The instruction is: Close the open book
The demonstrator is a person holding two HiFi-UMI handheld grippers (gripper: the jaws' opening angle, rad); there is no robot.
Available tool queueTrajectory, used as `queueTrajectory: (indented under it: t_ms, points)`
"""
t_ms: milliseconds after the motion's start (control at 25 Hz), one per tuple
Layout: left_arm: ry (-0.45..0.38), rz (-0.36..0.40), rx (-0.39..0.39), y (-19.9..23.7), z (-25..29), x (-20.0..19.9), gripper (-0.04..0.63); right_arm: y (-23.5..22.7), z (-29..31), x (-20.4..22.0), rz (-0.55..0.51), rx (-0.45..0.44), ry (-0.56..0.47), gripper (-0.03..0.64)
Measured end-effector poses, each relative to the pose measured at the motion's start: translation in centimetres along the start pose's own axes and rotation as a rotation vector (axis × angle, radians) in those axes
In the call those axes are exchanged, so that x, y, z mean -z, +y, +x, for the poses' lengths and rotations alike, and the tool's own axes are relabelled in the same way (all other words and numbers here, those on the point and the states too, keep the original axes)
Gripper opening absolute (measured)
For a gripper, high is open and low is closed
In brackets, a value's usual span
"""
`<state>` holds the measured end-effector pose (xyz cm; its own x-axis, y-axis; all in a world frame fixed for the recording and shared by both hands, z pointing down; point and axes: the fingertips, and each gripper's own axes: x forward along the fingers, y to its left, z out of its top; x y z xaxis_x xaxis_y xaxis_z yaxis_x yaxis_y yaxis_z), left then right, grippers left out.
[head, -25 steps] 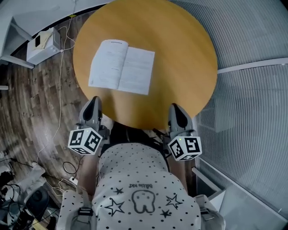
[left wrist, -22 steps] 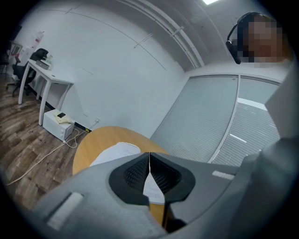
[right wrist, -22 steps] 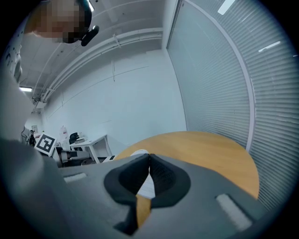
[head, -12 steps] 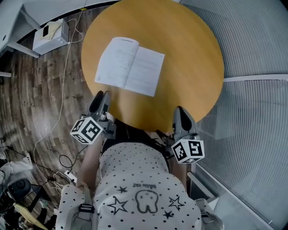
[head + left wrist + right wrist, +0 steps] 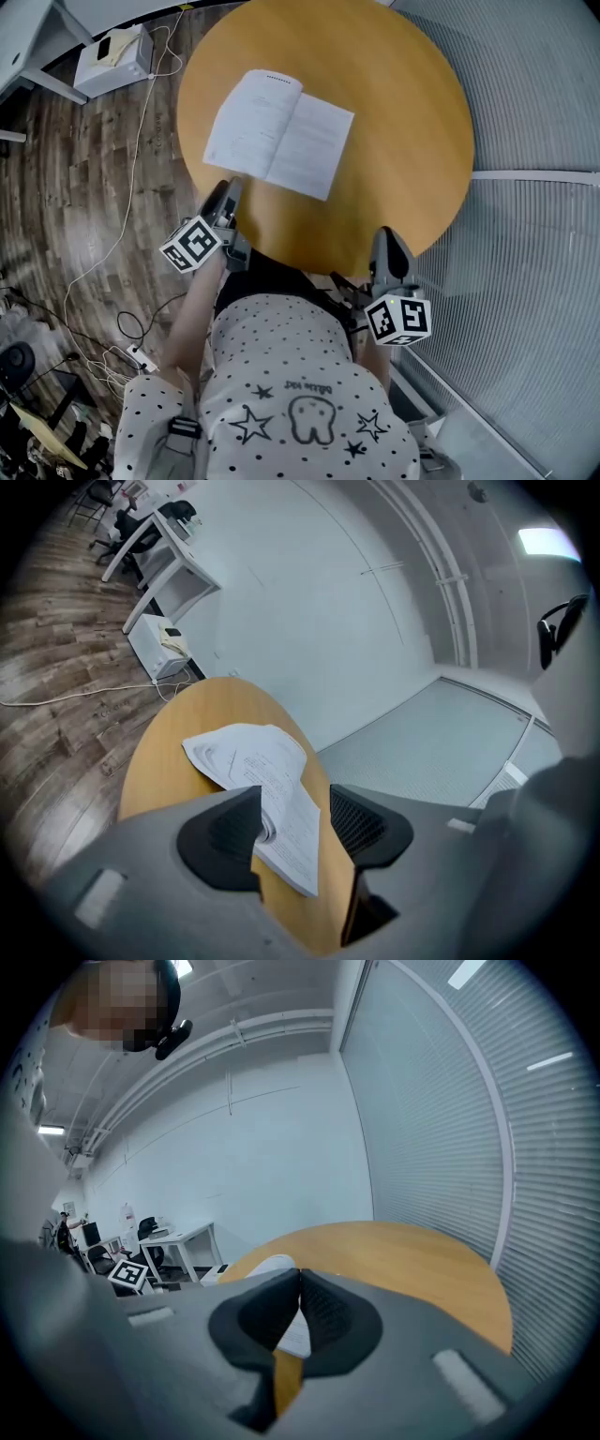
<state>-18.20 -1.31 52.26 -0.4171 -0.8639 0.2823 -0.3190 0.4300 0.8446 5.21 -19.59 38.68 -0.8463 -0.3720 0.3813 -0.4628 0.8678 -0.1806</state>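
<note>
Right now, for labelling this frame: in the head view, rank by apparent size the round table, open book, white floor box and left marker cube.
1. round table
2. open book
3. white floor box and left marker cube look alike; the cube is nearer the camera, so unranked.

Print on the open book point(image 5: 279, 134) is too small to read.
</note>
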Motion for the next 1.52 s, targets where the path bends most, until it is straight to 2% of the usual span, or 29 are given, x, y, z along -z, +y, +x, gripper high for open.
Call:
queueTrajectory:
  t_ms: [80,320,480,680,880,1080,1280,1520]
  points:
    - [0.021,-0.021,-0.008,0.6,0.5,0.7,0.215,-0.1,-0.3,-0.2,-0.002,0.004,0.003,0.005]
    - [0.053,-0.151,-0.014,2.4,2.8,1.6,0.218,-0.7,-0.9,-0.9,-0.007,0.028,0.007,0.005]
    - [0.069,-0.190,-0.019,3.4,3.6,1.6,0.219,-0.8,-1.2,-1.0,-0.010,0.040,0.008,0.005]
    - [0.056,-0.258,-0.032,5.7,5.9,2.5,0.222,-2.4,0.2,0.1,-0.004,0.042,0.005,0.005]
    - [0.052,-0.291,-0.041,6.3,6.9,2.9,0.222,-3.0,0.1,-0.3,-0.006,0.057,-0.001,0.005]
    - [-0.011,-0.356,-0.065,7.6,7.4,1.4,0.222,-3.1,0.2,-1.0,-0.017,0.067,0.005,0.005]
    - [-0.038,-0.330,-0.089,8.5,7.8,-0.2,0.221,-3.2,0.5,-1.0,-0.024,0.068,0.010,0.005]
    - [0.009,-0.259,-0.109,8.8,7.5,-0.1,0.207,-2.9,0.7,-1.2,-0.031,0.062,0.006,0.005]
